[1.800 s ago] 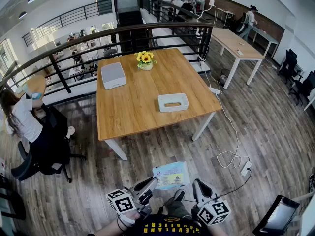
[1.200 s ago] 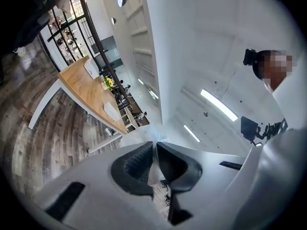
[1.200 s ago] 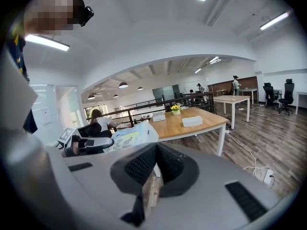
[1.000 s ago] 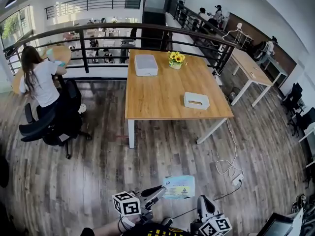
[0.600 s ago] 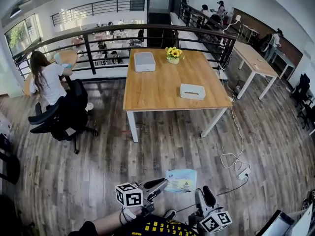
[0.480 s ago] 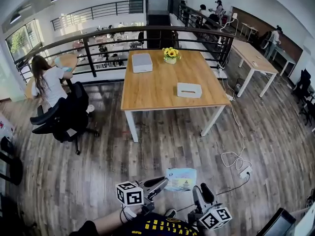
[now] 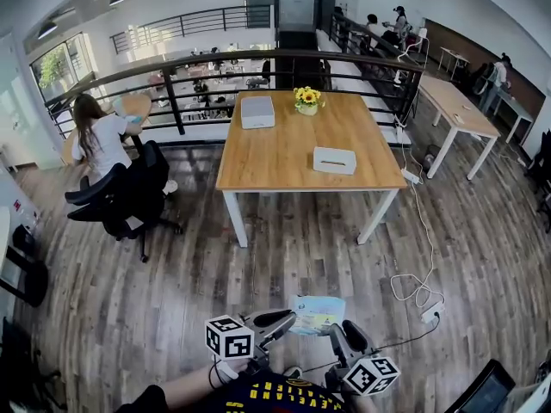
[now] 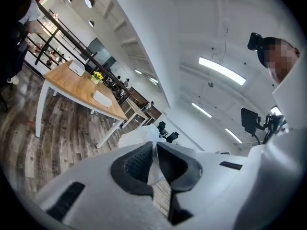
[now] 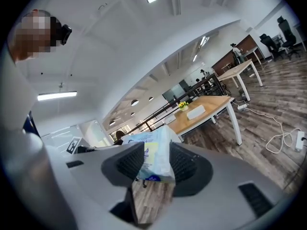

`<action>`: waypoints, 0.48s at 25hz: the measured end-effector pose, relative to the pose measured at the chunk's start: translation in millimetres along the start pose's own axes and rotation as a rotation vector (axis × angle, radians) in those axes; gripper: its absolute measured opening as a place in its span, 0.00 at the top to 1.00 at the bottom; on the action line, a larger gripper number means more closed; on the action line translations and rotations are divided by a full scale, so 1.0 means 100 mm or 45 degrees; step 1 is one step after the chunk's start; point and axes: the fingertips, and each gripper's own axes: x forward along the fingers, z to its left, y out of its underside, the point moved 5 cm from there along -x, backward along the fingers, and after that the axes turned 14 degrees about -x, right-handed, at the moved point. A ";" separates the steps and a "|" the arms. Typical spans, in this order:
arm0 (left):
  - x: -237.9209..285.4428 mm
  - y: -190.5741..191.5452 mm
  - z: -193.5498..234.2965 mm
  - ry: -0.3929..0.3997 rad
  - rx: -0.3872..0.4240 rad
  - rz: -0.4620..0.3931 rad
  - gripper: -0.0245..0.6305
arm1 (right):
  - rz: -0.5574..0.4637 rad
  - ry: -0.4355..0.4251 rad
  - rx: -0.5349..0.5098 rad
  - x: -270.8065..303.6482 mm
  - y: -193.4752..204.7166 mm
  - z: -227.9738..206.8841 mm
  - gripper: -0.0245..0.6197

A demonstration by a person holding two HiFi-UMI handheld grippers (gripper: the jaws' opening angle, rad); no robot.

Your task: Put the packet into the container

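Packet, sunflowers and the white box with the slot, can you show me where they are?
packet [image 7: 317, 314]: head view, middle of its printed face.
sunflowers [image 7: 307, 95]: head view, on the yellow blooms.
white box [image 7: 334, 162]: head view, white body below the slot.

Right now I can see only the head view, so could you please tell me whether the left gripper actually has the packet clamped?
Observer: Yes. In the left gripper view, the left gripper has its jaws closed on a thin edge of the packet.
Operator: Thank you. Is the right gripper gripping it as well?
Observer: No. In the right gripper view, the right gripper has its jaws wide apart. One end of the packet sits between them, but they do not appear to press on it.
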 end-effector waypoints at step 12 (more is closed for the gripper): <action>0.41 -0.62 0.37 0.096 0.017 0.031 0.91 | 0.084 0.106 0.018 0.69 -0.19 -0.36 0.75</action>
